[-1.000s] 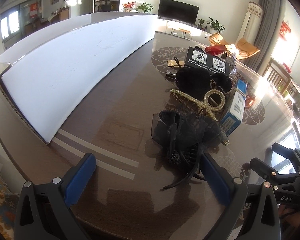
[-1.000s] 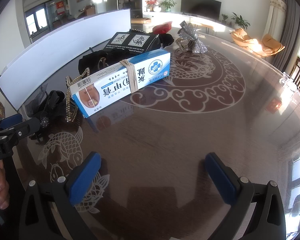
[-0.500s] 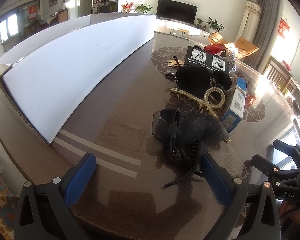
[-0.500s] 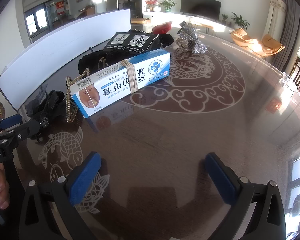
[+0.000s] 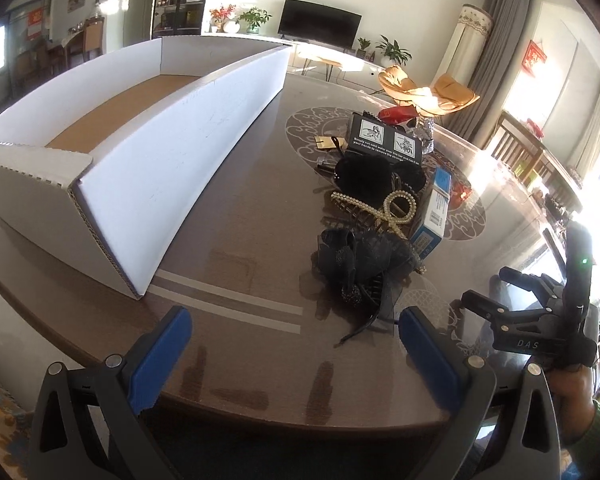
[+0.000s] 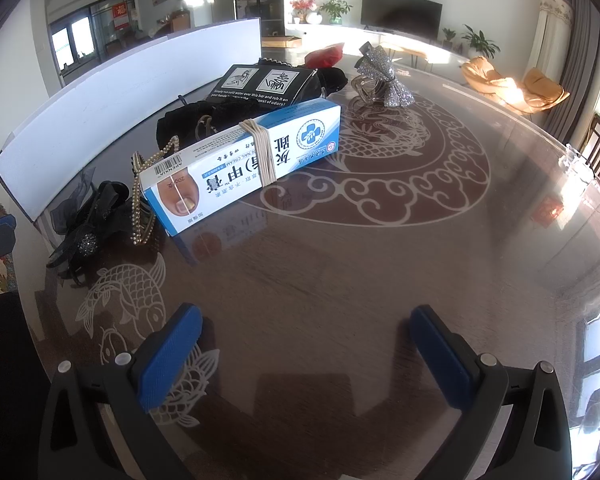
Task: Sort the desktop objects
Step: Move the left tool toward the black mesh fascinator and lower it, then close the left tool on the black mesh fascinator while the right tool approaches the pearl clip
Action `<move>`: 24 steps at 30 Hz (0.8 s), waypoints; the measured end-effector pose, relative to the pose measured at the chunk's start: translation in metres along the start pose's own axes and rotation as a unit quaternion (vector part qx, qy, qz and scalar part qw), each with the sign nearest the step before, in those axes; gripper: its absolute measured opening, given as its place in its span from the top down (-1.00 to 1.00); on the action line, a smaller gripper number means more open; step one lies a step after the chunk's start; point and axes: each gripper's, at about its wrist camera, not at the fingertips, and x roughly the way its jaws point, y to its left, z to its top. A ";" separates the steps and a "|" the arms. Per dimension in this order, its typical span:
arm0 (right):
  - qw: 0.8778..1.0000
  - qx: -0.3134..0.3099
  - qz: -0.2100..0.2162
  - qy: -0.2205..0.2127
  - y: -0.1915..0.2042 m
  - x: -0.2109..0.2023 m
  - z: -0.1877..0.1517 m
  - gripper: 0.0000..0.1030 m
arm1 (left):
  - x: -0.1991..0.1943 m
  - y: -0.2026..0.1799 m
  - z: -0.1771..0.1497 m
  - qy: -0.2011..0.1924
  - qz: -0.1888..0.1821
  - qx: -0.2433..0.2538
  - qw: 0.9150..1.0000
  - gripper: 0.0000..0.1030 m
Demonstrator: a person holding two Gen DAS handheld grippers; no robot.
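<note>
A cluster of objects lies on the round glass-topped table (image 6: pixel 380 264). Nearest is a black lace hair clip (image 5: pixel 364 272), also in the right wrist view (image 6: pixel 88 232). Behind it lie a pearl hair clip (image 5: pixel 384 208), a blue-and-white cream box (image 6: pixel 240 160) with a rubber band round it, a black pouch (image 5: pixel 364 176), a black printed box (image 5: pixel 386 140) and a silver glitter bow clip (image 6: pixel 384 80). My left gripper (image 5: pixel 296 344) is open and empty, just short of the black lace clip. My right gripper (image 6: pixel 308 344) is open and empty above bare table, in front of the cream box.
A long white cardboard tray (image 5: pixel 148 128) with a brown floor stands on the left of the table. A red item (image 6: pixel 324 54) lies behind the black box. The table edge runs close under my left gripper. Chairs and a TV are in the room behind.
My left gripper has risen and pulled back a little, so the inside of the white tray now shows. The right gripper has not moved.
</note>
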 end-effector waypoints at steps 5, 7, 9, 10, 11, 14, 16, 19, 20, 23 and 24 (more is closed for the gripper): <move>1.000 0.000 0.000 0.000 0.000 0.000 0.000 -1.00 | 0.018 -0.023 0.001 0.019 0.015 0.017 1.000 -1.00; 1.000 -0.001 0.001 0.000 0.000 0.000 0.001 -1.00 | 0.029 -0.030 0.007 0.021 0.025 0.005 0.999 -1.00; 1.000 -0.003 0.001 -0.001 0.000 -0.002 0.000 -1.00 | 0.041 -0.037 0.015 0.024 0.031 -0.008 0.999 -1.00; 1.000 -0.003 0.001 -0.003 0.001 -0.002 0.000 -1.00 | 0.047 -0.041 0.018 0.027 0.039 -0.008 0.999 -1.00; 1.000 -0.002 0.001 -0.005 0.000 -0.004 0.000 -1.00 | 0.053 -0.046 0.021 0.032 0.049 -0.005 0.998 -1.00; 1.000 0.000 0.001 -0.009 0.000 -0.006 -0.001 -1.00 | 0.068 -0.057 0.026 0.044 0.070 0.010 0.996 -1.00; 1.000 0.001 0.001 -0.011 0.000 -0.007 -0.002 -1.00 | 0.075 -0.061 0.027 0.048 0.077 0.018 0.996 -1.00; 1.000 0.000 0.001 -0.011 0.000 -0.007 -0.002 -1.00 | 0.078 -0.059 0.026 0.039 0.090 0.021 0.995 -0.72; 1.000 -0.001 0.001 -0.009 0.000 -0.006 -0.002 -1.00 | 0.075 -0.057 0.026 0.031 0.096 0.024 0.995 -0.55; 1.000 -0.003 0.003 -0.001 0.000 -0.003 -0.001 -1.00 | 0.066 -0.050 0.026 0.020 0.084 0.026 0.996 0.24; 1.000 -0.003 0.004 -0.002 0.000 -0.003 -0.001 -1.00 | 0.063 -0.046 0.025 0.018 0.074 0.019 0.997 0.24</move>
